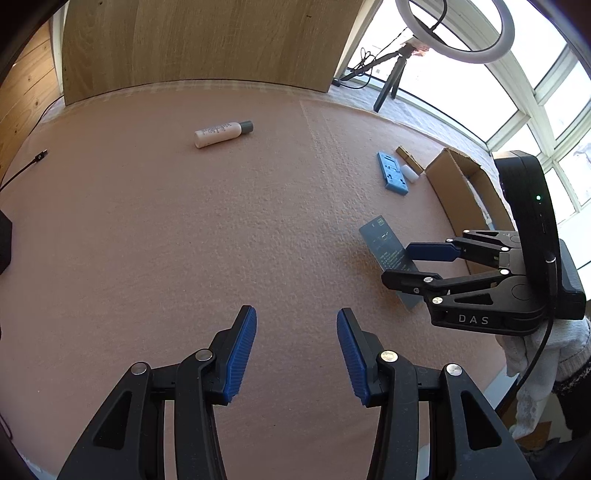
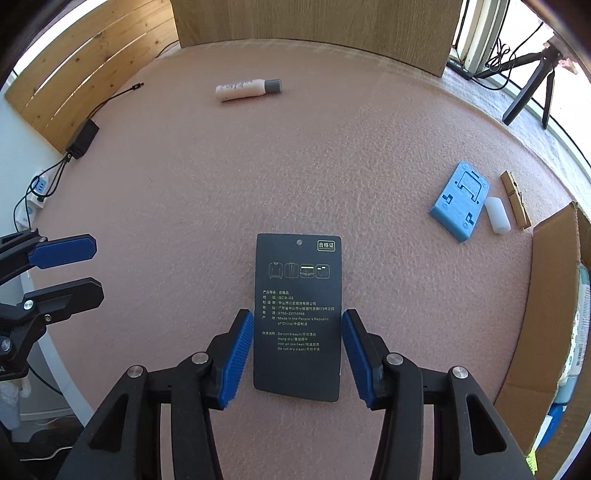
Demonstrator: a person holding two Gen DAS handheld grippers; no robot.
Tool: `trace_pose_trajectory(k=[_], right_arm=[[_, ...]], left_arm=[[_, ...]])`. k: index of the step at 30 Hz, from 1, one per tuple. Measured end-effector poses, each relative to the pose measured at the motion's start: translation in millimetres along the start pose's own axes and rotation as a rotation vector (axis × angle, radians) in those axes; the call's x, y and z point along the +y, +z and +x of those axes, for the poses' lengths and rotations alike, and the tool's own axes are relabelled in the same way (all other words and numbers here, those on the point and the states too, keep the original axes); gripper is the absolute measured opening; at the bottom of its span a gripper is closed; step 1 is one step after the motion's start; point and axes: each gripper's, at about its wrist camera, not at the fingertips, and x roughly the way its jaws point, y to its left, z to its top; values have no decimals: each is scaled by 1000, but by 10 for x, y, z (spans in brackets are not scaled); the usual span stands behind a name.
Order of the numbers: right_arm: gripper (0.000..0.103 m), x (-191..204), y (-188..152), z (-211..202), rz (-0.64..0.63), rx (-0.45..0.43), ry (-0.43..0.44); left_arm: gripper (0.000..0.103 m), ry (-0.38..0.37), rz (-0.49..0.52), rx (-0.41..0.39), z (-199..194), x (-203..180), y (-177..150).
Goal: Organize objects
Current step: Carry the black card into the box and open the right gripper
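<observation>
The right tool [image 2: 297, 354] has its blue pads spread apart, one on each side of a dark garment tag [image 2: 297, 317] that lies flat on the pink worktop [image 2: 258, 177] at lower centre of the right wrist view. The pads sit just beside the tag's long edges; whether they touch it cannot be told. Only this view shows the tag's printed face, with clothing icons and white care text.

In the left wrist view the same tag [image 1: 384, 243] appears at the right, partly covered by the right tool [image 1: 402, 264], and its print is unreadable. The left tool [image 1: 296, 354] stands wide open over bare worktop at lower centre, holding nothing.

Both views show a pale bottle [image 1: 222, 133] with a grey cap lying on its side near the top, and a blue plastic plate [image 2: 460, 201], a small white cylinder [image 2: 497, 215] and a wooden clothespin [image 2: 515, 199] close together at the right, beside an open cardboard box [image 2: 550, 280]. The ring light [image 1: 454, 31] shows only in the left wrist view; the black adapter [image 2: 82, 139] at upper left is clear only in the right.
</observation>
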Motion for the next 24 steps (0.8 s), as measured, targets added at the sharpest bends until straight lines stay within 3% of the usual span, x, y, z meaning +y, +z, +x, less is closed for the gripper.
trace_pose_trajectory(k=[8, 10, 16, 24], right_arm=[[46, -40, -276, -501, 93, -113, -9], [46, -226, -244, -608, 134, -144, -11], [46, -673, -568, -959, 273, -214, -62], [45, -1315, -978, -1206, 429, -240, -164]], left_arm=[[49, -19, 50, 4, 56, -228, 60], [49, -25, 66, 7, 77, -302, 80], [49, -43, 112, 20, 151, -534, 126], [49, -62, 160, 33, 258, -813, 182]])
